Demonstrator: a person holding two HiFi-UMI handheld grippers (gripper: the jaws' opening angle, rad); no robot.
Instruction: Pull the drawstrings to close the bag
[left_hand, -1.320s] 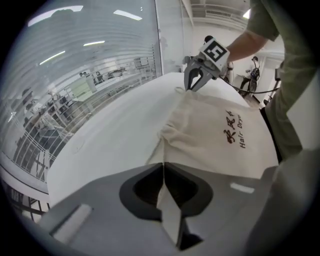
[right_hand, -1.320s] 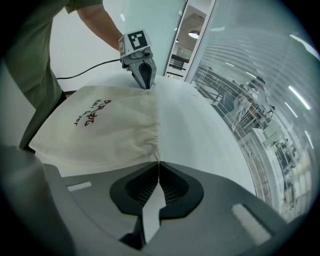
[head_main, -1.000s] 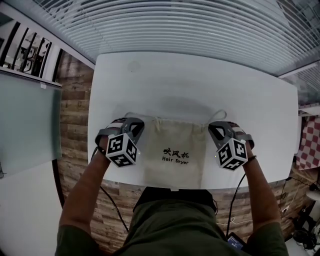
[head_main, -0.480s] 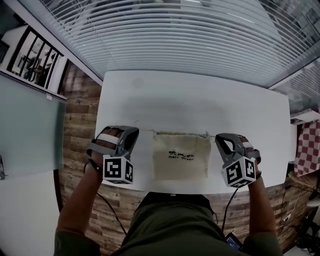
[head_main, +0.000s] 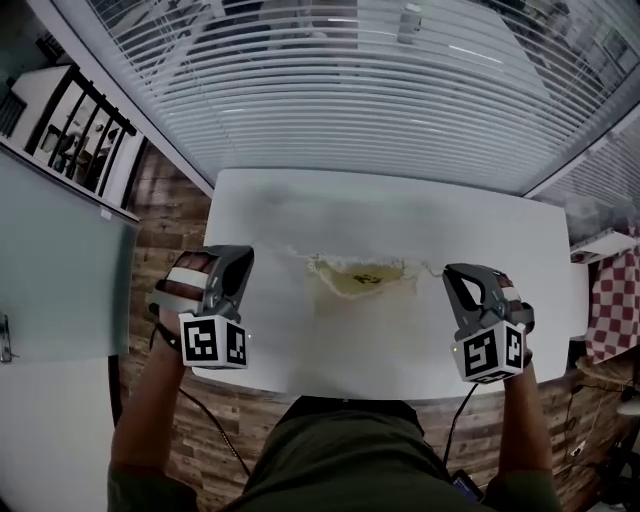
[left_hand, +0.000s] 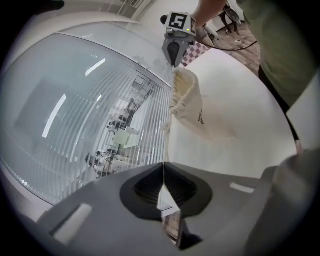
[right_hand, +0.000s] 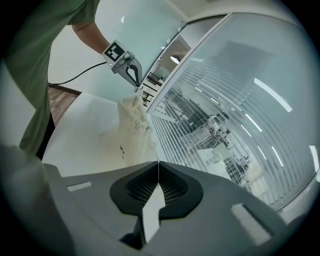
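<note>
item under inspection: the bag (head_main: 360, 278), cloth, lying on the white table (head_main: 400, 215). its mouth is bunched into a tight ruffle and the body is slumped and creased behind it, so the closing looks nearly complete.

left hand-held gripper (left_hand: 163, 167): to the left of the bag and well apart from it. jaws pressed together on the left drawstring (left_hand: 167, 135), which runs taut from the jaw seam to the bag's gathered mouth.

right hand-held gripper (right_hand: 158, 167): to the right of the bag and well apart from it. jaws clenched on the right drawstring (head_main: 432, 268), a thin line leaving the seam toward the bag.

risks noted, as judgement:
- the cords are thin and sit in the narrow seam of each jaw. more outward pull could draw a cord out of the clamp, and the mouth would slacken.
- the bag rests free on the table with nothing pinning it. an uneven pull would drag it toward the stronger side or lift it off the surface.
- the mouth already looks cinched. further force would go into the cord channel and its stitching, not into closing.
- whether a small opening remains at the mouth cannot be told from these views.
</note>
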